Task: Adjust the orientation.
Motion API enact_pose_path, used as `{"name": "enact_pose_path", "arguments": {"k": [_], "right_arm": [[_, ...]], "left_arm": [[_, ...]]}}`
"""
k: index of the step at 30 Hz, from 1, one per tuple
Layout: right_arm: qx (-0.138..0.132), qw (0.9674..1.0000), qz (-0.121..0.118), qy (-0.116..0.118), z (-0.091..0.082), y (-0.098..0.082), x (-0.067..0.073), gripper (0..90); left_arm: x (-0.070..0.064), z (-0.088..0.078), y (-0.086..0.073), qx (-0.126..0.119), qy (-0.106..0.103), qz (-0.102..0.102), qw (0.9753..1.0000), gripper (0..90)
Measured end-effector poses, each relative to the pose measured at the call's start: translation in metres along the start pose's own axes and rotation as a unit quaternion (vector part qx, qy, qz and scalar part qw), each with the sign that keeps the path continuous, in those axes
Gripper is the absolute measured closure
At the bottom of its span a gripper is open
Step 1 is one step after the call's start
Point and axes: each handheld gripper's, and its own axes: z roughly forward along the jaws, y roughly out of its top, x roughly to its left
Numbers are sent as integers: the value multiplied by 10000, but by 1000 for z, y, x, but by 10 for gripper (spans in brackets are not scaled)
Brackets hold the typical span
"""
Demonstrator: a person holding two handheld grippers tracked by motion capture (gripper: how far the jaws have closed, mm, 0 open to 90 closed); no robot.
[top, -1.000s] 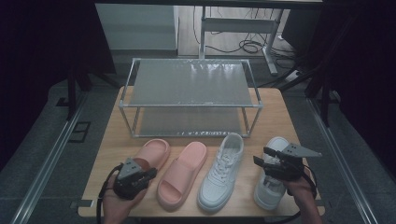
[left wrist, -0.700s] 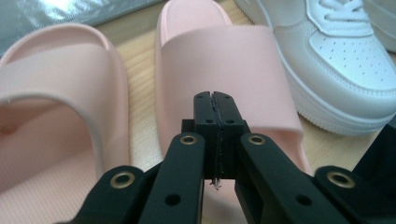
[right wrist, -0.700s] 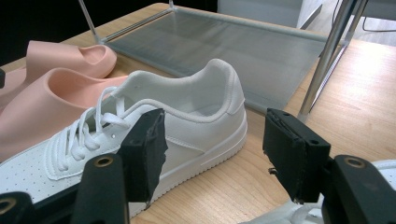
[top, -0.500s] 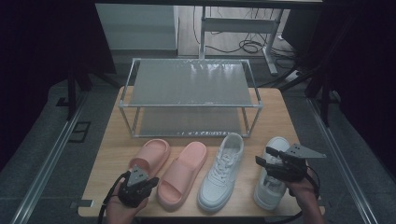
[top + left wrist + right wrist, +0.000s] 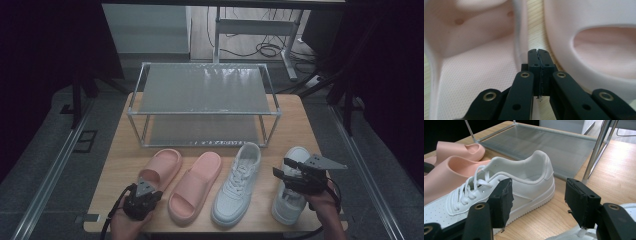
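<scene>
Left claw [image 5: 539, 51] clenched on nothing, hovering between two pink slippers [image 5: 160, 170]; right claw [image 5: 537, 202] gaping released, hanging over a white sneaker [image 5: 291, 187].

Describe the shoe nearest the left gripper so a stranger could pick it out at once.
In front of the metal rack, four shoes lie in a row on the wooden table. Take the leftmost pink slide, by the left gripper: the only shoe with the table's bare edge on its left.
</scene>
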Motion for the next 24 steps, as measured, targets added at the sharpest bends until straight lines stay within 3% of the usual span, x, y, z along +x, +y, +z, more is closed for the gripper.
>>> {"name": "enact_pose_path", "arguments": {"k": [13,24], "right_arm": [[20,10000,11,-13,0,0,0,397],[19,10000,-3,-5,1,-1,0,396]], "left_arm": [[22,-8,-7,7,65,-288,9996,899],[26,-9,-9,-23,89,-372,9993,897]]}}
